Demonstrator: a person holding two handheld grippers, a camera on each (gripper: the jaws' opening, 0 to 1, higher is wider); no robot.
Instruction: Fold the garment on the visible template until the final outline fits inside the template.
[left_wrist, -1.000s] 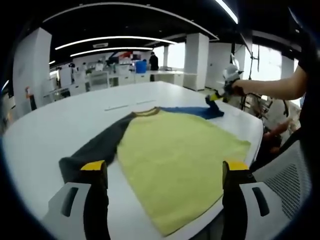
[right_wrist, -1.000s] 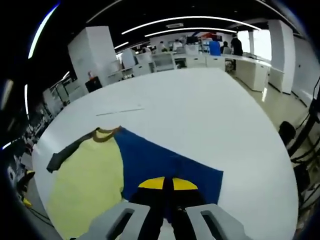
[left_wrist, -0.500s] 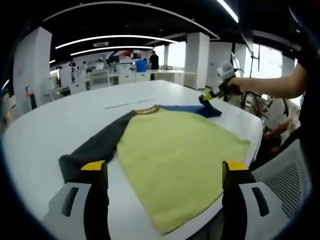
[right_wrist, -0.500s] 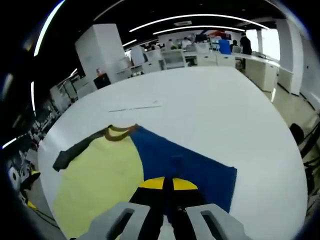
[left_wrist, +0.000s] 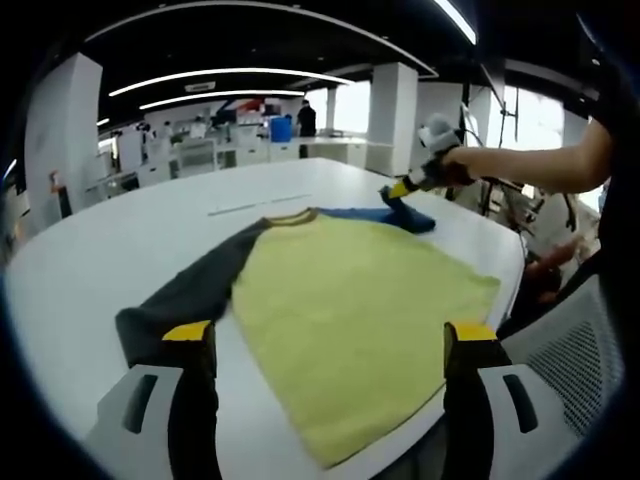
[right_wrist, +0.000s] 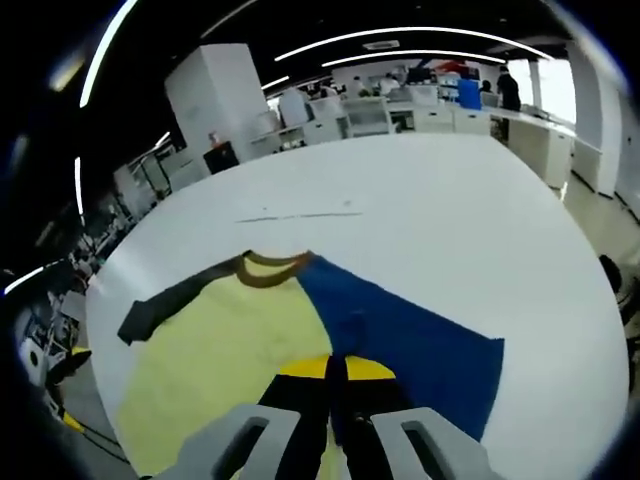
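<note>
Right hand-held gripper (right_wrist: 335, 372), jaws pressed together on the blue sleeve (right_wrist: 410, 335), lifts it over the yellow garment (left_wrist: 350, 305), I judge to fold it inward. Left hand-held gripper (left_wrist: 330, 345) waits with jaws apart above the near hem, holding nothing. Spread flat on the white bench (left_wrist: 90, 260), the garment's dark sleeve (left_wrist: 190, 290) lies outstretched.
</note>
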